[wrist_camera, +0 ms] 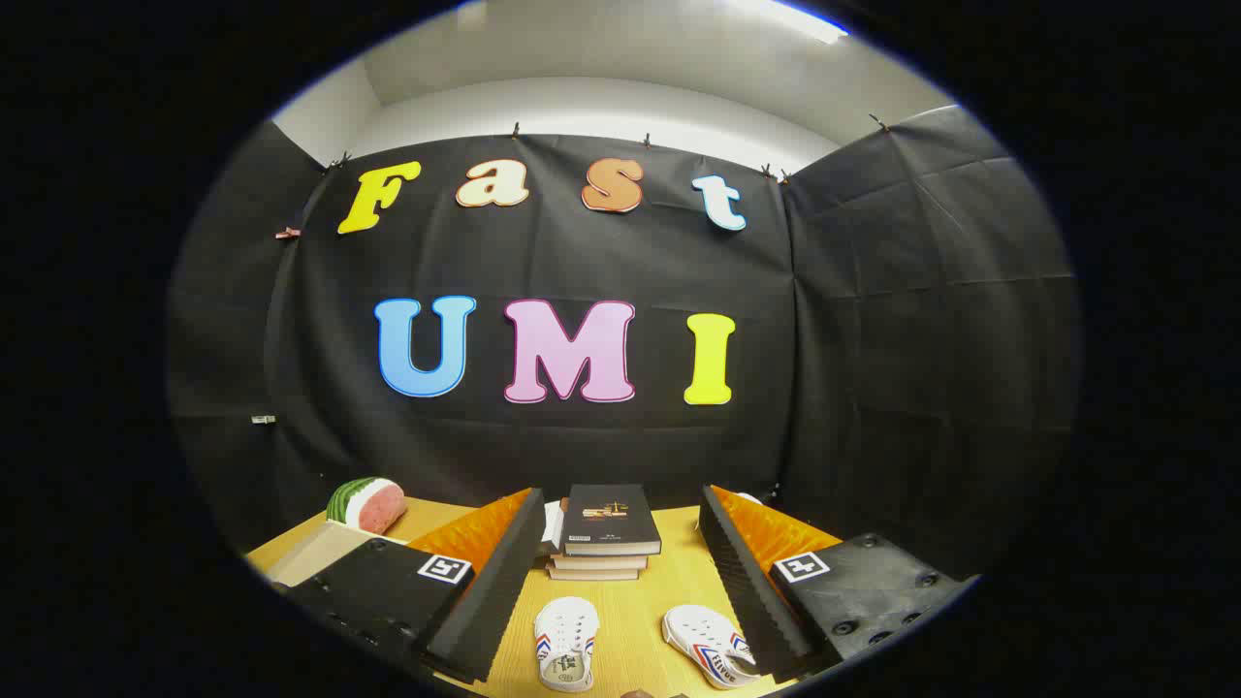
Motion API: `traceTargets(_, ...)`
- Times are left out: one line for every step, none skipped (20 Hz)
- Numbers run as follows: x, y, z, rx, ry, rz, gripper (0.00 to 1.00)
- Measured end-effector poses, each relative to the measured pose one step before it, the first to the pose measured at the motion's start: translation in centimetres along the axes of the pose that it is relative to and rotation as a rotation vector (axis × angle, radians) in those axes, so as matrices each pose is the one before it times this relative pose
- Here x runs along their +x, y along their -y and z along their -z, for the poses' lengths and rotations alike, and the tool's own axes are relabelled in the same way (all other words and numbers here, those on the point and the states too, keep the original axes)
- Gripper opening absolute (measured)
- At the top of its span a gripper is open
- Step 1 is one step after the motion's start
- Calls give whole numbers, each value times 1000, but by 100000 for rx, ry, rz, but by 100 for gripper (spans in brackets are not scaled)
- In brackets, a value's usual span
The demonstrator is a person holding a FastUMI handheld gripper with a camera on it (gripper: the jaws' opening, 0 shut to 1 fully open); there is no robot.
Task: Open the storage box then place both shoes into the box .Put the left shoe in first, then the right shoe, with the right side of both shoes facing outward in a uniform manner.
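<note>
Two white shoes with red and blue stripes lie on the wooden table between my fingers. The left one [566, 643] sits close to my left finger [485, 591], the right one [708, 646] leans toward my right finger [751, 586]. My gripper [620, 591] is open wide, with nothing held between its fingers. It hovers above the table, pointing toward the booth's back wall.
A stack of books [606, 531] with a dark cover on top stands just beyond the shoes. A watermelon-slice toy [366, 504] rests on a pale board [310, 553] at the far left of the table [635, 606].
</note>
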State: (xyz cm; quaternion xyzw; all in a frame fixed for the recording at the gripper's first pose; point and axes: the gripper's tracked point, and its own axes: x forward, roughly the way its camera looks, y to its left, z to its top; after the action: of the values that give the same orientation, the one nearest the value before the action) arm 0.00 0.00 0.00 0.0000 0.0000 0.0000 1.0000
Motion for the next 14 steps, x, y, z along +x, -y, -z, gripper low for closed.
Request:
traceTargets(-48, -45, 162, 318, -603, 62, 97)
traceTargets(-86, 2, 155, 174, -861, 21, 97)
traceTargets(-111, 41, 74, 55, -553, -146, 97)
traceTargets(-96, 38, -125, -77, 77, -162, 97)
traceTargets(-58, 72, -122, -314, 358, -62, 97)
traceTargets(61, 97, -26, -482, 137, 101, 97)
traceTargets(38, 63, 89, -201, -284, 132, 97)
traceTargets(25, 15, 98, 387, -548, 69, 97)
traceTargets(124, -70, 90, 783, -491, 84, 97)
traceTargets(19, -141, 199, 935, -697, -117, 97)
traceTargets(66, -245, 200, 705, -716, -354, 97)
traceTargets(51, -79, 194, 550, -603, 110, 97)
traceTargets(48, 24, 141, 699, -226, 138, 97)
traceTargets(105, -108, 164, 365, -131, -90, 97)
